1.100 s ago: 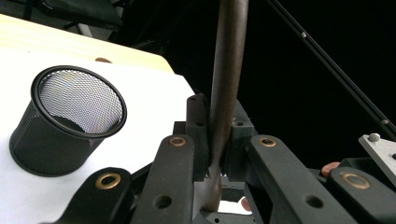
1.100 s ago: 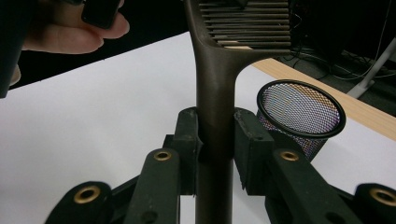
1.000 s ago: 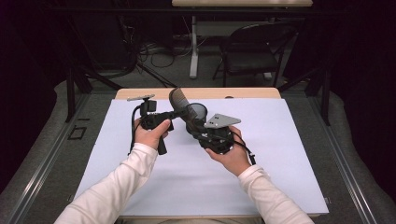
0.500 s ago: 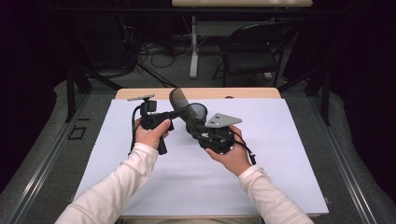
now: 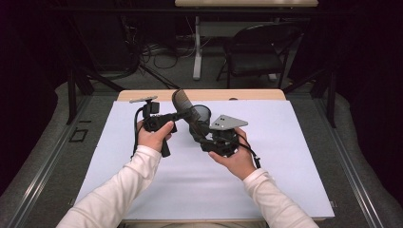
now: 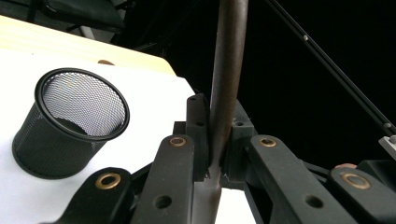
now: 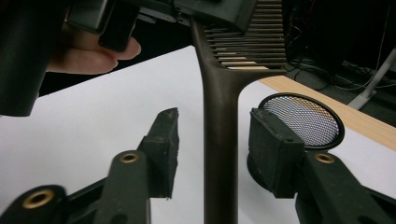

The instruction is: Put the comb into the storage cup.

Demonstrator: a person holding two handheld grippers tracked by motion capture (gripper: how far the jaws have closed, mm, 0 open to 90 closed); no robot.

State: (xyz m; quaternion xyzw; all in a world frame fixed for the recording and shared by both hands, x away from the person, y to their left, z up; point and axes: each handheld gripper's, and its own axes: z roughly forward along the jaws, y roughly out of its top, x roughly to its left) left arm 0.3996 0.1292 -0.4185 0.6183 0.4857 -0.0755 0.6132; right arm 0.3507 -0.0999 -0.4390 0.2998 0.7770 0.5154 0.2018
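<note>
The spatula (image 7: 219, 140) is standing between the pads of the right gripper (image 7: 215, 149), touching neither. The mesh cup (image 7: 301, 121) is sitting on the table (image 5: 266, 190) just behind them.

sleeves (image 5: 119, 190): white, long | fingers (image 7: 163, 144): black, brass rivets | plate (image 5: 228, 122): grey

Wooden table (image 5: 266, 94), white sheet (image 5: 294, 156), black mesh cup (image 6: 70, 123) on it

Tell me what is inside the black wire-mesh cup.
Inside the black wire-mesh cup the mesh wall shows bare, with nothing sticking out; its near wall hides the bottom.
</note>
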